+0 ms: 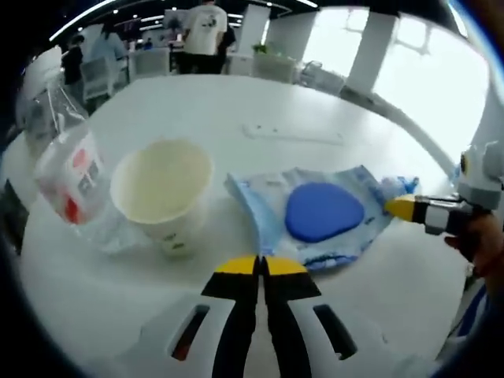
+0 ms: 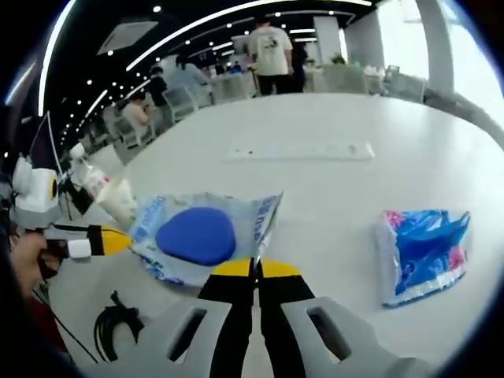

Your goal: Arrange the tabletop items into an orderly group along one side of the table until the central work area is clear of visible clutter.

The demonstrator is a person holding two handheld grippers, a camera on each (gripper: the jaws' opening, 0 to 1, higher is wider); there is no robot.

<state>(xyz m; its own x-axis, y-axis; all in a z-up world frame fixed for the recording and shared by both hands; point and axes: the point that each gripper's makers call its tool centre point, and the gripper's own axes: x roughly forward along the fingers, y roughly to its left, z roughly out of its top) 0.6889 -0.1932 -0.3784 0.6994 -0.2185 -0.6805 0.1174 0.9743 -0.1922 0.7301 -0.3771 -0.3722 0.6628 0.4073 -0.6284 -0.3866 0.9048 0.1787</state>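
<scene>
The wet-wipe pack with the blue oval lid (image 1: 323, 213) lies just ahead of my left gripper (image 1: 260, 265) and a touch to its right; in the left gripper view it sits almost at the tips of the yellow-tipped jaws, which stand pressed together with nothing between them. From my right gripper (image 2: 253, 269) the same pack (image 2: 201, 235) lies just ahead and slightly left, its near edge close to the tips, and those jaws too are closed tight and empty. So both hands are about equally near it, one on each side, and the pack's long axis runs across between them, roughly left to right on the table rather than away from me. It looks like a soft, flat, pale-blue plastic pouch, crinkled at the edges, with a smooth darker blue flap on top; I judge it will flex when pinched, so an edge grip or a push along the table (image 1: 315, 102) would suit it. To the left of the pack in the left gripper view stands an empty cream paper cup (image 1: 163, 189), upright, and beyond it a clear plastic bag with red print (image 1: 75, 185) lies just beside the cup. In the right gripper view a second, smaller blue crumpled packet (image 2: 421, 252) lies well apart to the right, and a coil of black cable (image 2: 114, 327) rests near me on the left.
</scene>
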